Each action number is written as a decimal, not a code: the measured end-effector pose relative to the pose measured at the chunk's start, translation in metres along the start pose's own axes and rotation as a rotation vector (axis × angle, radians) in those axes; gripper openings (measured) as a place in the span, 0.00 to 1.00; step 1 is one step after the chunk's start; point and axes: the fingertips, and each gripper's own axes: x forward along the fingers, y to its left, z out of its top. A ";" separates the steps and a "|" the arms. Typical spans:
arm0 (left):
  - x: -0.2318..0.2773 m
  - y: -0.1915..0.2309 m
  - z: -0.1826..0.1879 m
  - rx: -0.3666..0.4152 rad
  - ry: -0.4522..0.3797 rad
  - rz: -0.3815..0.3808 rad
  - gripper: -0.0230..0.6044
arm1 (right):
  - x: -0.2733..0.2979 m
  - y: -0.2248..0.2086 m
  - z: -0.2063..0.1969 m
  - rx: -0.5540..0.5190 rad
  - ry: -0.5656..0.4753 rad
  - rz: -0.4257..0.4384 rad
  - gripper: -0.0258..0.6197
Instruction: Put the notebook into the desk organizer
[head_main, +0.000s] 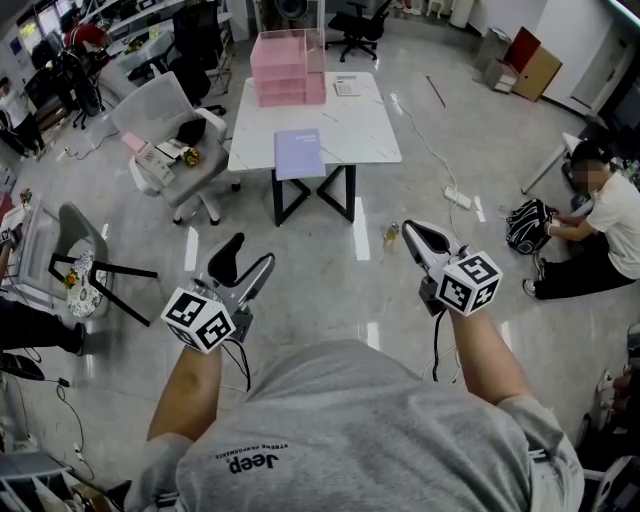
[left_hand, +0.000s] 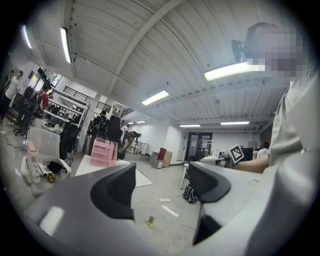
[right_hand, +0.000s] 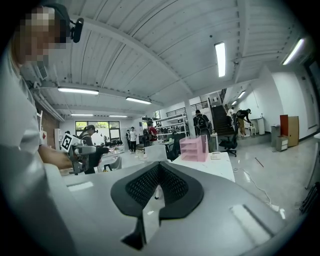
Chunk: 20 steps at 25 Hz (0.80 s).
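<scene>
A lavender notebook (head_main: 299, 153) lies at the near edge of the white table (head_main: 362, 128), overhanging it a little. The pink desk organizer (head_main: 287, 68) stands at the table's far end; it also shows in the left gripper view (left_hand: 104, 153) and the right gripper view (right_hand: 194, 148). Both grippers are held up in front of the person, well short of the table. My left gripper (head_main: 250, 255) is open with nothing between its jaws (left_hand: 160, 182). My right gripper (head_main: 414, 230) is shut and empty (right_hand: 158, 177).
A grey office chair (head_main: 165, 130) with clutter stands left of the table, and another chair (head_main: 85, 265) is farther left. A small bottle (head_main: 391, 234) and a power strip (head_main: 457, 197) lie on the floor. A person (head_main: 600, 230) sits on the floor at right beside a black bag (head_main: 527, 225).
</scene>
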 end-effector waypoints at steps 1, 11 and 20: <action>0.005 -0.003 -0.001 0.007 0.013 -0.006 0.67 | -0.002 -0.002 0.001 -0.001 0.001 0.005 0.04; 0.045 -0.047 -0.007 -0.004 0.003 0.039 0.77 | -0.038 -0.046 0.010 -0.018 0.007 0.062 0.04; 0.071 -0.069 -0.019 -0.023 0.007 0.074 0.76 | -0.045 -0.081 0.010 -0.007 -0.002 0.103 0.04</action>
